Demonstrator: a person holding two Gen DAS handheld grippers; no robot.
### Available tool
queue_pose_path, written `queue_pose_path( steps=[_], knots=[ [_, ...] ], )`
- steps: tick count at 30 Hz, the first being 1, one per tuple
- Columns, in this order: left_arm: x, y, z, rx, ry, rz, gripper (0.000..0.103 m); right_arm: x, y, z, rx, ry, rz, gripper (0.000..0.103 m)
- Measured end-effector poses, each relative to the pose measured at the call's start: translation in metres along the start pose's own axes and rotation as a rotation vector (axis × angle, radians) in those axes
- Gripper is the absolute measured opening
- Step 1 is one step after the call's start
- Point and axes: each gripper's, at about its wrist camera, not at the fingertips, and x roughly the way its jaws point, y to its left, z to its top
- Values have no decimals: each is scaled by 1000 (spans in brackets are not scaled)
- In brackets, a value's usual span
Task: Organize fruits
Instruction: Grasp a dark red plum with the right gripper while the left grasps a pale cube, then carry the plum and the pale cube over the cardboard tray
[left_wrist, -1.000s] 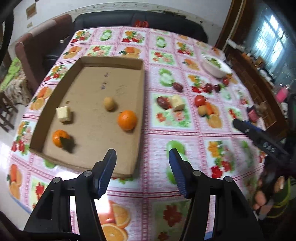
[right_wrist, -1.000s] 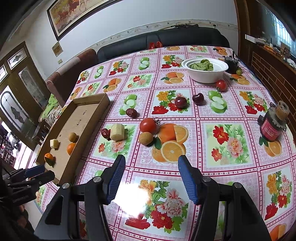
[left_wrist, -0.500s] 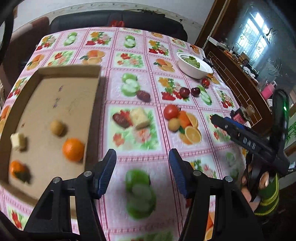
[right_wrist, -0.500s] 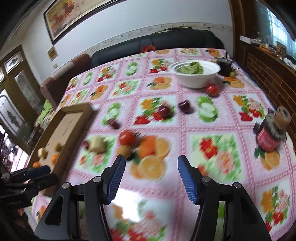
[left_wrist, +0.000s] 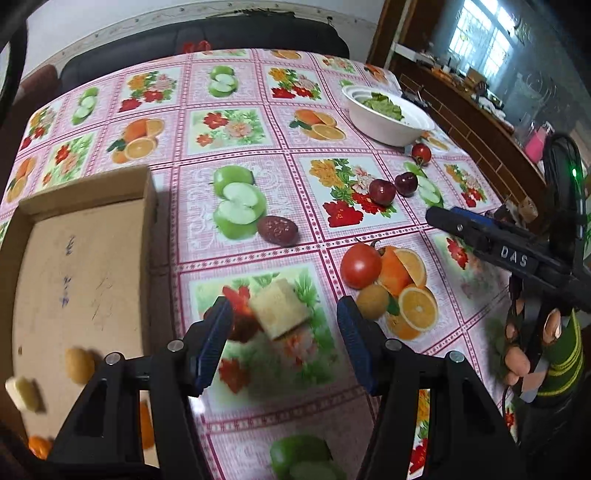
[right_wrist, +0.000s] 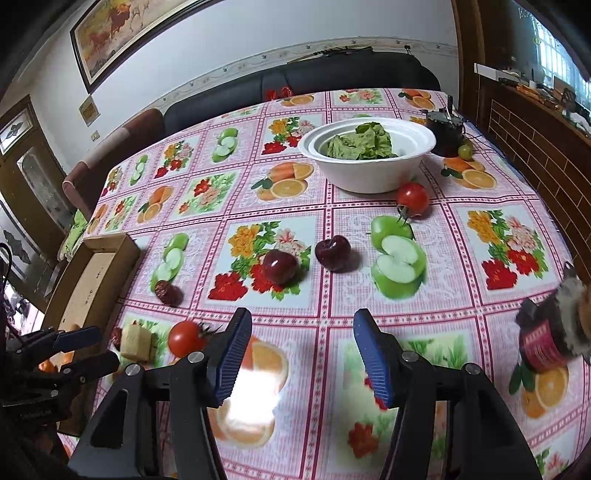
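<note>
My left gripper (left_wrist: 284, 325) is open and empty, just above a pale yellow fruit chunk (left_wrist: 280, 308) and a dark date (left_wrist: 242, 326) on the tablecloth. A cardboard tray (left_wrist: 77, 266) at left holds a small yellow fruit (left_wrist: 79, 364), a pale chunk (left_wrist: 22, 393) and oranges. A tomato (left_wrist: 360, 265), a small brown fruit (left_wrist: 373, 301), another date (left_wrist: 277, 230) and two cherries (left_wrist: 382, 192) lie loose. My right gripper (right_wrist: 301, 350) is open and empty over the table, short of the cherries (right_wrist: 280, 266).
A white bowl of greens (right_wrist: 367, 155) stands at the back, a tomato (right_wrist: 413, 199) in front of it. A red-labelled jar (right_wrist: 545, 341) stands at the right edge. A dark device (right_wrist: 445, 133) sits behind the bowl. A sofa lines the far side.
My left gripper has swung right from over the tray to over the pale chunk and date. My right gripper has moved forward toward the cherries. Both stayed open.
</note>
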Motion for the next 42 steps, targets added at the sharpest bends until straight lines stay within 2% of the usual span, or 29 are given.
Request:
queue_pose_path(
  steps=[3,8,12,18,25,27,28,35,42],
  knots=[
    [10,0,4,4,19,0,57,11,-6,7,18,9,5,59],
    [18,-1,4,35,48,-56,57,27,-12,20,34,18,9,51],
    [22,-4,2,68,73,-63,57,42,-16,28,41,26,-13,46],
    [29,2,2,70,110,-74,39,61,-20,38,50,39,-36,38],
    [34,-4,7,99,105,-77,39,69,-20,45,44,20,-37,34],
    [36,-5,11,97,99,-65,39,69,-21,45,46,15,-38,31],
    [37,-6,12,94,95,-60,34,69,-21,45,48,13,-34,31],
    [31,-10,3,92,74,-49,34,52,-20,36,58,3,-12,31],
    [10,-18,-11,54,48,-81,34,18,-9,17,63,-25,22,30]
  ],
)
